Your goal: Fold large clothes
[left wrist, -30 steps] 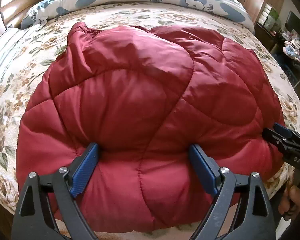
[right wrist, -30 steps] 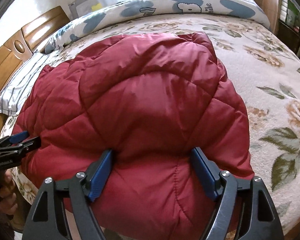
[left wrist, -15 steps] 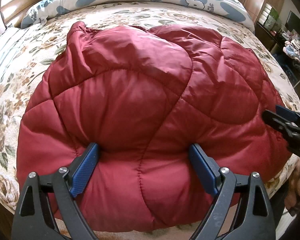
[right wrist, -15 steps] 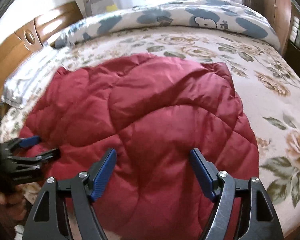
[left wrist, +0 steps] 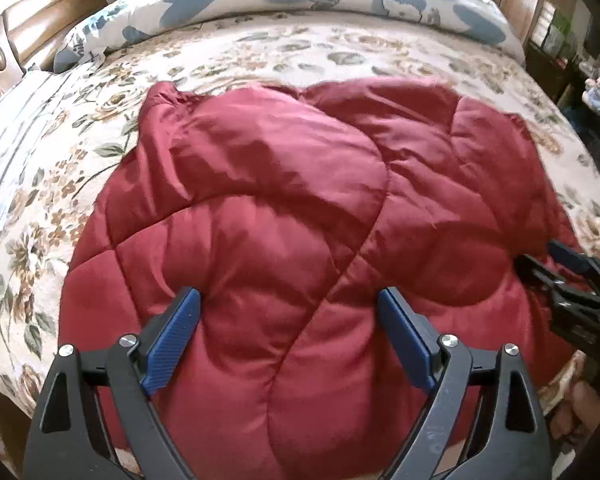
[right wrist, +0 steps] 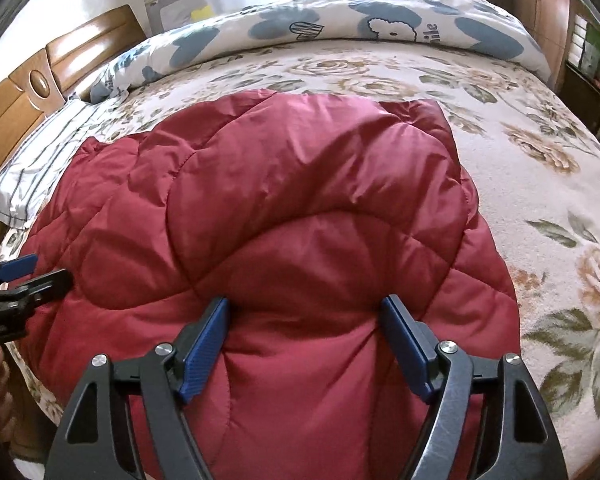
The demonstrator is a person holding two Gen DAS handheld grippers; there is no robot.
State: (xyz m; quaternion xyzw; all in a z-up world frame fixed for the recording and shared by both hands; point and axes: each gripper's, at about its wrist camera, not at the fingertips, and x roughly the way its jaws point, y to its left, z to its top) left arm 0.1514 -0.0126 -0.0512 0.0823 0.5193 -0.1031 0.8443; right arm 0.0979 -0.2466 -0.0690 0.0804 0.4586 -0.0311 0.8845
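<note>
Red quilted jacket (left wrist: 300,240) lies folded mid-bed, its near hem bunched between both wide-spread grippers (left wrist: 290,320) (right wrist: 306,326), which have drawn back toward 6 o'clock, so the fold looks nearly settled

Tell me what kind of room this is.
Most likely a home bedroom: the red quilted jacket lies on a bed with a floral bedspread, a rolled duvet at its far side and a wooden headboard.
</note>
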